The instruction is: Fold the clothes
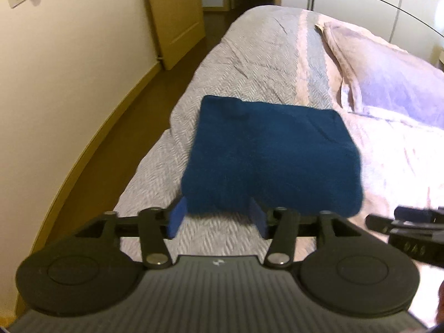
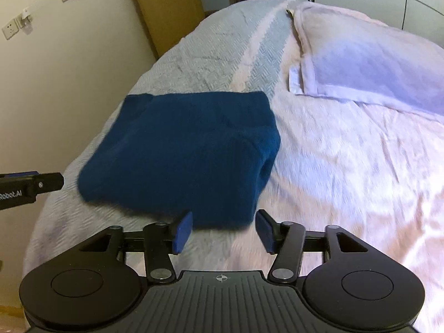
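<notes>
Two grippers are held low over a bed, each with its blue pads spread apart and nothing clamped between them. A dark blue sweater, folded into a thick rectangle, is laid on the grey herringbone blanket near the bed's left edge. The near edge of the sweater is met by the left gripper; whether it is touched cannot be told, since the pad tips are partly hidden behind the cloth. The right gripper is held just short of the sweater's near right corner, where the fold is seen rolled over. A pale pillow is seen farther up the bed, well apart from the sweater.
</notes>
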Demonstrator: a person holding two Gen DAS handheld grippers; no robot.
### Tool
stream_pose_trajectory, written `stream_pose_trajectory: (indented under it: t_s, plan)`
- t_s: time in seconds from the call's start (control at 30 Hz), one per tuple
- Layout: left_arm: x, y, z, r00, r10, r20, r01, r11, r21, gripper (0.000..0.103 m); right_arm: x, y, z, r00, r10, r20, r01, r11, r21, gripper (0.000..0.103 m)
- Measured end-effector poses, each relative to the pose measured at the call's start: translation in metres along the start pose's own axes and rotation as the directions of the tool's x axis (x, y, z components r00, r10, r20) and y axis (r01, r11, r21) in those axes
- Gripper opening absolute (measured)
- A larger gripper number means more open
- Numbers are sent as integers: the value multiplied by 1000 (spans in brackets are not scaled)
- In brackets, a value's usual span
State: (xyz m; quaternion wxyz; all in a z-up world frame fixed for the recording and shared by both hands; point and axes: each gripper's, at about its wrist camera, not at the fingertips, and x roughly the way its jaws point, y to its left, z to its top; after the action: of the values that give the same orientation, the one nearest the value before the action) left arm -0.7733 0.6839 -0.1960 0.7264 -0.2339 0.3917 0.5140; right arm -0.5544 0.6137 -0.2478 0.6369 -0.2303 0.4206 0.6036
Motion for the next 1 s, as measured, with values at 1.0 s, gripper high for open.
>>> stream_pose_trajectory:
  t_s: [1.0]
  plan:
    - [-117,-38,-41,998,16,-59,-16,1000,0,67,-138,4,-31,998,13,-58,-8,996,87,70]
